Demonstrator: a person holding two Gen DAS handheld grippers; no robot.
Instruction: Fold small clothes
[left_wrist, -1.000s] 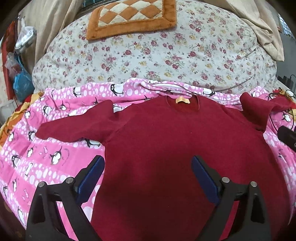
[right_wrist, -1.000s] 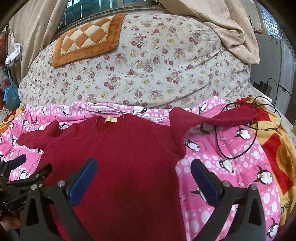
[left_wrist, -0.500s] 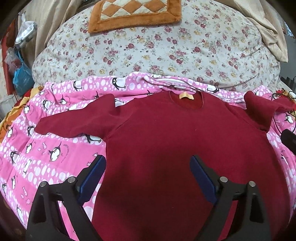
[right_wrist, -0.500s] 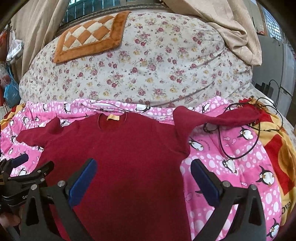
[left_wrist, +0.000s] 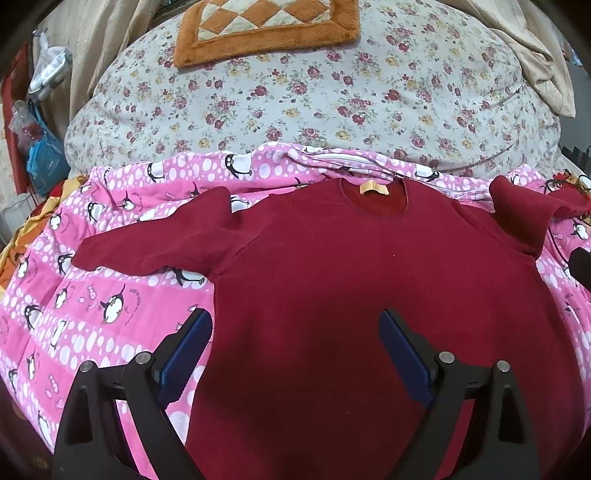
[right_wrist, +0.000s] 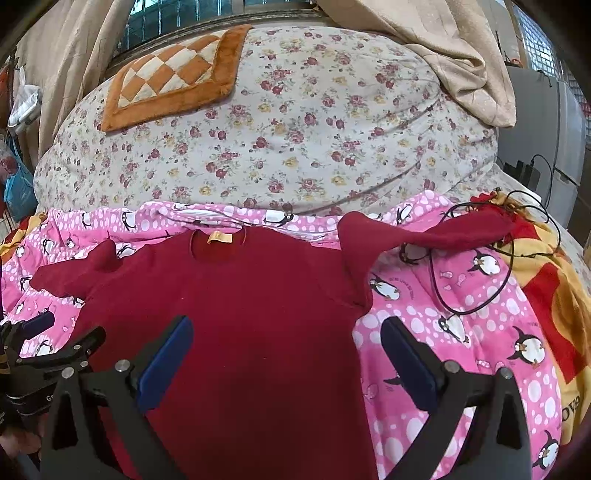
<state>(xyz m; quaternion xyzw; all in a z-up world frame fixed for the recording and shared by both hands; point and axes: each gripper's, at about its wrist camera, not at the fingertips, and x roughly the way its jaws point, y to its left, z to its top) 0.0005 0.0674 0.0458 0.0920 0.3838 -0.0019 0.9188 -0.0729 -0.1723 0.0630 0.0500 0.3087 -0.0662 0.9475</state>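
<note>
A pink padded blanket with penguin print (left_wrist: 85, 314) lies under both grippers. On it, a dark red long-sleeved knit sweater (left_wrist: 351, 288) is spread flat, directly ahead of the left gripper (left_wrist: 295, 343) and ahead-left of the right gripper (right_wrist: 286, 354). Both grippers stand wide and hold nothing. A thin black cable (right_wrist: 476, 295) lies ahead-right of the right gripper.

My left gripper (left_wrist: 295, 332) and right gripper (right_wrist: 286, 338) both hover above the sweater (left_wrist: 351, 277), jaws spread wide.
</note>
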